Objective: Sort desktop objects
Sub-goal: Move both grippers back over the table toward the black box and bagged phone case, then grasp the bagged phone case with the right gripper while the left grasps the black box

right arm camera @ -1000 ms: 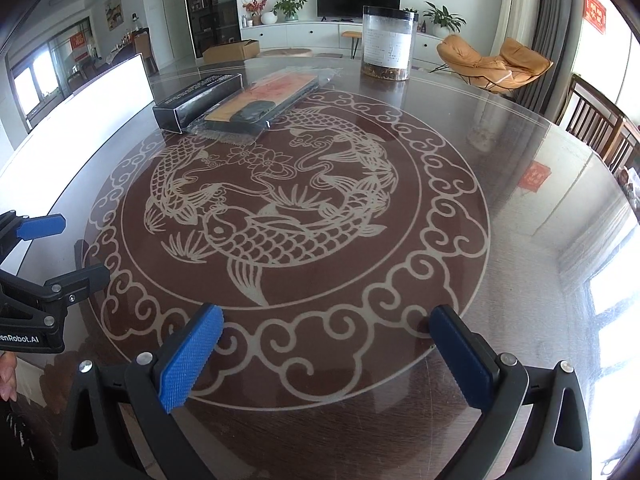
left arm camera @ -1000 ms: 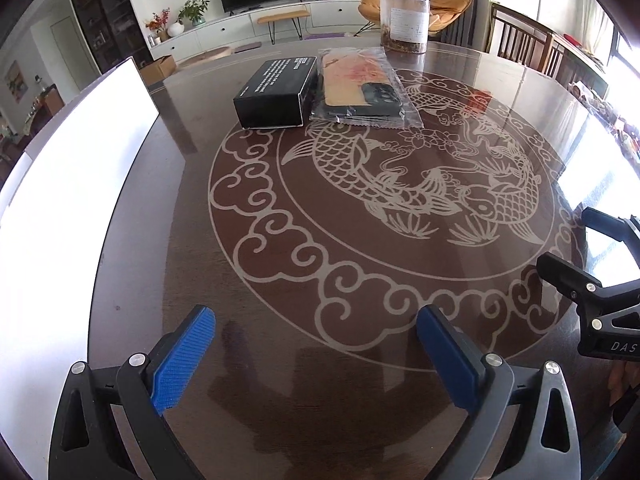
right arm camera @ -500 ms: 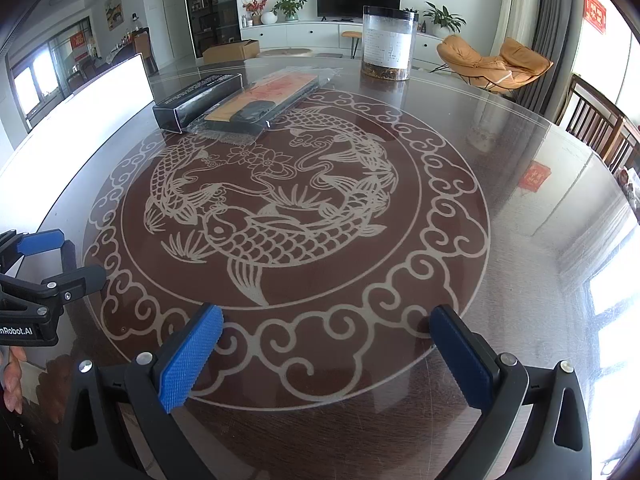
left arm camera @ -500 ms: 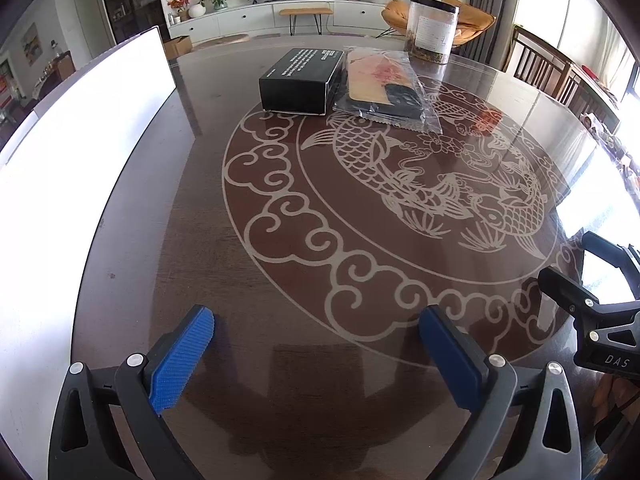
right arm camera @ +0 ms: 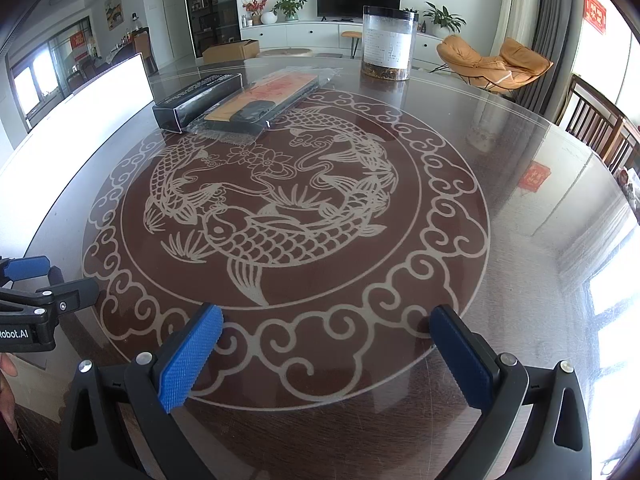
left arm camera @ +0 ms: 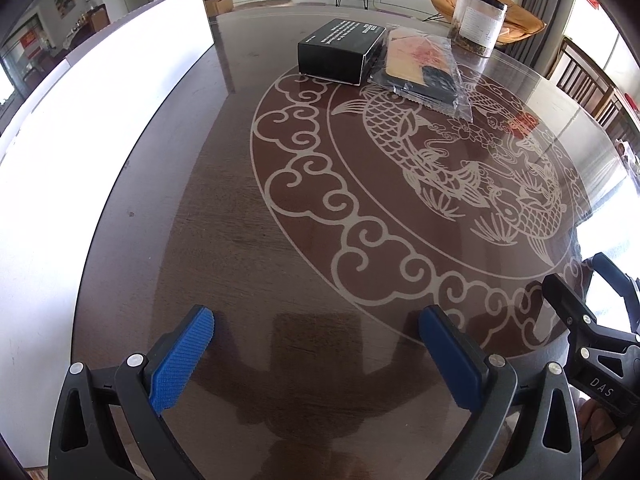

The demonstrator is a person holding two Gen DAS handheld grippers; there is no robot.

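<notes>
A black box (left arm camera: 340, 50) lies at the far side of the round table, also in the right wrist view (right arm camera: 196, 100). A clear plastic packet (left arm camera: 424, 68) with an orange card and a dark item lies against its right side, also in the right wrist view (right arm camera: 260, 106). A clear jar (left arm camera: 476, 20) with a black lid and dark contents stands farther back, also in the right wrist view (right arm camera: 388, 42). My left gripper (left arm camera: 316, 334) is open and empty over the near table edge. My right gripper (right arm camera: 326, 330) is open and empty, near the front edge.
The dark round table (right arm camera: 520, 280) has a glass turntable (right arm camera: 460, 184) with a fish pattern. A bright white panel (left arm camera: 80, 140) runs along the table's left side. Wooden chairs (right arm camera: 600, 124) stand at the right. The right gripper shows at the left view's right edge (left arm camera: 592, 320).
The left gripper has swung left and tilted, so the box and packet now sit right of centre in its view. The right gripper has stayed still.
</notes>
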